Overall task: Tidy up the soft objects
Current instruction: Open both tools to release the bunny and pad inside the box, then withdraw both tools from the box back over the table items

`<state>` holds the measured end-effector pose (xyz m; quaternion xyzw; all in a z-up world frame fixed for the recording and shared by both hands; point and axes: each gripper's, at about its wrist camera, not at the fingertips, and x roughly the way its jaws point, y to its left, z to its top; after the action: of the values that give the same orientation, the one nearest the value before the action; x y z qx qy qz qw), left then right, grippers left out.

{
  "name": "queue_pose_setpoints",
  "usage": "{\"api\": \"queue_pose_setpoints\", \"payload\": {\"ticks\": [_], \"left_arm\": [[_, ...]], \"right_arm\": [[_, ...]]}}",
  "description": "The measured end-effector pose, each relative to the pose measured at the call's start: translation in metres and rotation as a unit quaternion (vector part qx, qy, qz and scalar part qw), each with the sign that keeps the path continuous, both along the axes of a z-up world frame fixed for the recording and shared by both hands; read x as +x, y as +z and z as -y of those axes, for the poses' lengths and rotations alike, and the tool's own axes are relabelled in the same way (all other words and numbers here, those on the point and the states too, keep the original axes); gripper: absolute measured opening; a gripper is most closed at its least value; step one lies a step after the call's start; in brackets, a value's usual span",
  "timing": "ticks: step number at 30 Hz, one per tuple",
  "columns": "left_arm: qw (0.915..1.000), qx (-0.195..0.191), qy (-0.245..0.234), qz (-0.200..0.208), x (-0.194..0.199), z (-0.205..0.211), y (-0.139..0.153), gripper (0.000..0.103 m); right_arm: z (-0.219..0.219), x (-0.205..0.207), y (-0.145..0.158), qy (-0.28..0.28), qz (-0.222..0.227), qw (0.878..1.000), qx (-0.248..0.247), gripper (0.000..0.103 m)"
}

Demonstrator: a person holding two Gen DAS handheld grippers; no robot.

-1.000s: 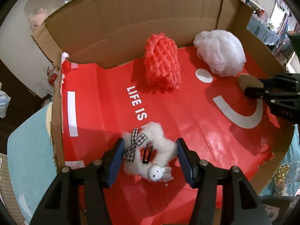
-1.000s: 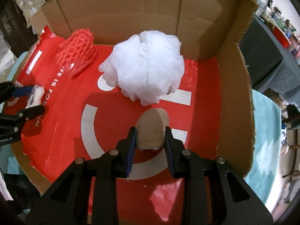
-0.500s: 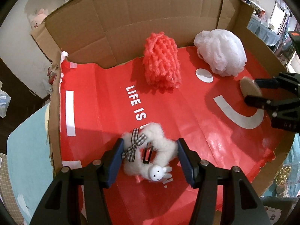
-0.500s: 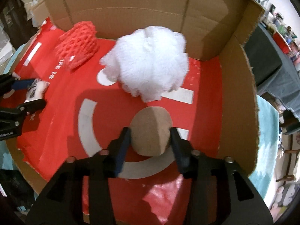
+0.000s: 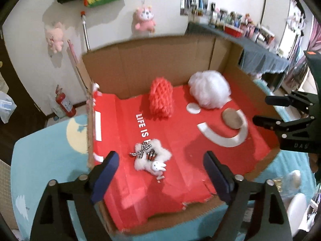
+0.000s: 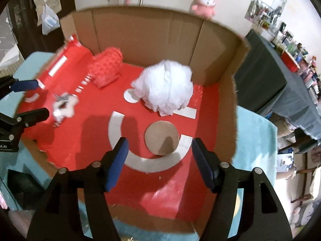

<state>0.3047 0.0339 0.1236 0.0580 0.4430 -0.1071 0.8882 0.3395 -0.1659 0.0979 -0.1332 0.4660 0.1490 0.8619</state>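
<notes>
Inside a cardboard box (image 5: 152,60) with a red liner lie a white fluffy hair clip with a bunny (image 5: 151,158), a red knitted pouch (image 5: 161,98), a white mesh puff (image 5: 209,88) and a round tan sponge (image 5: 232,118). My left gripper (image 5: 160,178) is open and empty, raised above and behind the clip. My right gripper (image 6: 159,161) is open and empty, raised just behind the sponge (image 6: 161,137). The right wrist view also shows the puff (image 6: 165,87), the pouch (image 6: 107,70) and the clip (image 6: 64,106).
The box stands on a light blue mat (image 5: 40,150); its front wall is low and torn (image 5: 180,214). A dark-clothed table (image 6: 266,74) with small items stands to the right. Pink plush toys (image 5: 144,19) hang on the white wall behind.
Both grippers opened wide and drew back and up out of the box. The clip and the sponge were let go and now lie on the red liner.
</notes>
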Motion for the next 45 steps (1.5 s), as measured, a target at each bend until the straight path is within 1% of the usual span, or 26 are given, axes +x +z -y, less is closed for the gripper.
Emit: {"api": "queue_pose_setpoints", "payload": {"ticks": [2,3,4,7,10,11,13,15,17,19,23,27,30,33,35,39,45], "left_arm": [[0.9998,-0.006,-0.002,0.021,-0.016,-0.002,0.012,0.097],[0.9994,-0.009,-0.002,0.032,-0.026,-0.001,0.018,0.097],[0.9992,-0.012,-0.002,0.038,-0.031,0.0,0.021,0.098],[0.9981,-0.021,-0.003,0.058,-0.058,0.003,0.034,0.101],[0.9956,-0.029,-0.002,0.089,-0.089,0.008,0.048,0.103],[0.9947,-0.034,-0.001,0.097,-0.098,0.008,0.052,0.103],[0.9923,-0.041,0.002,0.117,-0.12,0.01,0.058,0.103],[0.9894,-0.047,0.008,0.137,-0.14,0.011,0.062,0.103],[0.9865,-0.052,0.012,0.155,-0.159,0.013,0.063,0.103],[0.9825,-0.045,0.02,0.18,-0.179,0.017,0.064,0.103],[0.9731,-0.044,0.032,0.224,-0.221,0.025,0.057,0.103],[0.9703,-0.064,0.032,0.231,-0.248,0.03,0.045,0.103],[0.968,-0.062,0.038,0.24,-0.264,0.035,0.034,0.103],[0.968,-0.062,0.046,0.239,-0.274,0.037,0.021,0.103],[0.9684,-0.065,0.051,0.235,-0.279,0.037,0.013,0.103],[0.969,-0.057,0.054,0.234,-0.289,0.04,-0.005,0.103],[0.9721,-0.058,0.062,0.219,-0.292,0.04,-0.032,0.103]], "right_arm": [[0.003,-0.012,0.013,-0.001,0.014,1.0,0.01,0.07],[0.006,-0.021,0.023,-0.003,0.025,1.0,0.017,0.075],[0.014,-0.025,0.031,-0.002,0.033,0.999,0.023,0.076],[0.018,-0.051,0.056,-0.001,0.06,0.997,0.048,0.077],[0.027,-0.08,0.074,0.0,0.087,0.994,0.065,0.078],[0.028,-0.095,0.081,0.002,0.101,0.992,0.069,0.078],[0.029,-0.118,0.089,0.005,0.125,0.989,0.077,0.085],[0.032,-0.139,0.095,0.009,0.145,0.986,0.085,0.089],[0.035,-0.163,0.1,0.011,0.167,0.982,0.092,0.089],[0.039,-0.189,0.102,0.009,0.188,0.977,0.098,0.089],[0.046,-0.233,0.096,0.004,0.215,0.97,0.112,0.09],[0.047,-0.264,0.082,0.001,0.23,0.966,0.115,0.09],[0.046,-0.286,0.071,-0.005,0.249,0.962,0.111,0.09],[0.047,-0.303,0.058,-0.02,0.261,0.959,0.111,0.09],[0.05,-0.309,0.048,-0.031,0.26,0.958,0.115,0.09],[0.053,-0.319,0.025,-0.049,0.256,0.958,0.117,0.09],[0.056,-0.326,-0.003,-0.064,0.248,0.96,0.115,0.09]]}}
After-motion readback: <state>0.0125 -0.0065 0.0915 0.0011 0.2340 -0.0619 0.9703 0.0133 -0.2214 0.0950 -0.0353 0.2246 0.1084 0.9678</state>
